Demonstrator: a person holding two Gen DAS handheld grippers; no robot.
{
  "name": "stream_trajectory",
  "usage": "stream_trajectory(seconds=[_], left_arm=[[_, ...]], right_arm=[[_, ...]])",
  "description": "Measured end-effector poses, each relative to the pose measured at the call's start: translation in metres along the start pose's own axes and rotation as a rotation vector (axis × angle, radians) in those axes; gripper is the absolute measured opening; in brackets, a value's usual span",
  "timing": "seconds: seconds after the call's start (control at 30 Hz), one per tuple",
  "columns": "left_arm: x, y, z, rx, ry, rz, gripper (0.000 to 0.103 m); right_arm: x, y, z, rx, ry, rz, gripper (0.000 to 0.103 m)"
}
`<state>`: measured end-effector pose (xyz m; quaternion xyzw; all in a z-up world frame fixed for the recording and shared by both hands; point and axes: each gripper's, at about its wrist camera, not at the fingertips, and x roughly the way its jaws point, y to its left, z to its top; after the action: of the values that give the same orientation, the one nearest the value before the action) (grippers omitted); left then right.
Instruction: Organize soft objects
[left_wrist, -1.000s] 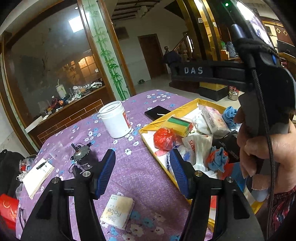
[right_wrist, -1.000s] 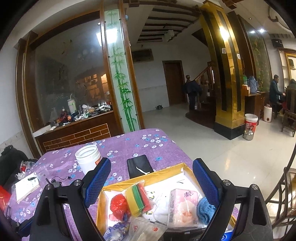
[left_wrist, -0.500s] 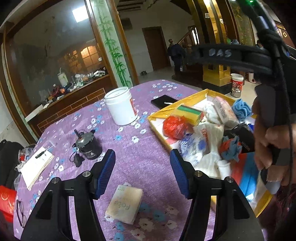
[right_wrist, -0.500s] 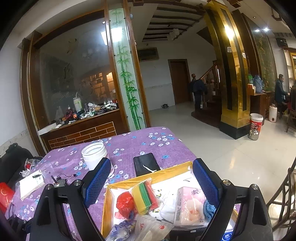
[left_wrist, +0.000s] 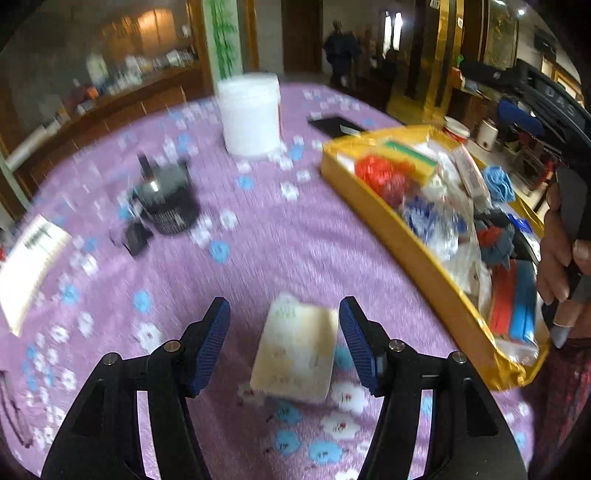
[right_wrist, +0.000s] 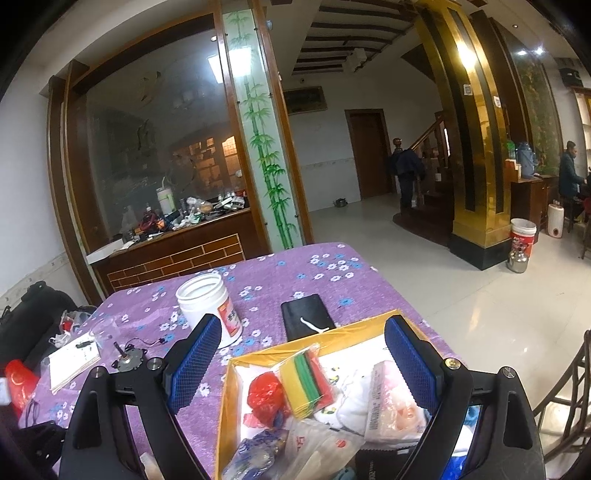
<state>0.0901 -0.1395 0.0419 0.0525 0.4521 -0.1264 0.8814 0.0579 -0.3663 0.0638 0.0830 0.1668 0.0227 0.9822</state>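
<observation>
Left gripper half open, empty, straddling tissue pack; right gripper wide, empty. Risk: squashing pack, or nudging it toward six o'clock off tablecloth.

One yellow tray, one white tub, one tissue pack.

Ahead of you a glass partition in a dark wood frame stands over a brick-patterned counter cluttered with odds and ends, beside a white pillar painted with green bamboo. To your right the glossy pale floor runs to a brown door, a wooden staircase and a gold column. Ceiling lights glare off the glass and the gold.
</observation>
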Motion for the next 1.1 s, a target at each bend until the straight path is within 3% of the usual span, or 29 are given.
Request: stream_trajectory(seconds=[0.1,0.2,0.27,0.47,0.5,0.57,0.63,0.83,1.0,1.1], left_arm=[[0.005,-0.004,-0.005,0.026,0.062,-0.045,0.060],[0.003,-0.018,-0.013,0.128,0.079,0.010,0.060],[0.006,-0.020,-0.019,0.161,0.097,0.035,0.069],[0.020,-0.018,-0.025,0.147,0.132,0.071,0.069],[0.020,-0.016,-0.026,0.127,0.126,0.058,0.067],[0.021,-0.014,-0.025,0.108,0.124,0.043,0.046],[0.023,-0.007,-0.022,0.082,0.119,0.043,0.044],[0.017,0.006,-0.017,0.005,0.069,0.032,0.043],[-0.004,0.009,-0.011,-0.026,-0.051,0.005,0.043],[-0.018,0.006,-0.009,-0.036,-0.127,-0.021,0.043]], right_arm=[[0.001,0.004,-0.002,-0.018,0.004,-0.001,0.092],[0.002,0.006,-0.003,-0.025,0.006,0.005,0.092],[0.002,0.006,-0.003,-0.027,0.007,0.008,0.092],[0.003,0.010,-0.005,0.012,0.056,0.120,0.092],[0.004,0.012,-0.006,0.013,0.065,0.137,0.092],[0.004,0.020,-0.011,0.014,0.092,0.199,0.092],[0.004,0.030,-0.015,0.013,0.125,0.273,0.092],[0.016,0.061,-0.033,-0.015,0.261,0.418,0.092],[0.043,0.070,-0.058,0.068,0.470,0.564,0.090],[0.054,0.068,-0.066,0.132,0.537,0.625,0.085]])
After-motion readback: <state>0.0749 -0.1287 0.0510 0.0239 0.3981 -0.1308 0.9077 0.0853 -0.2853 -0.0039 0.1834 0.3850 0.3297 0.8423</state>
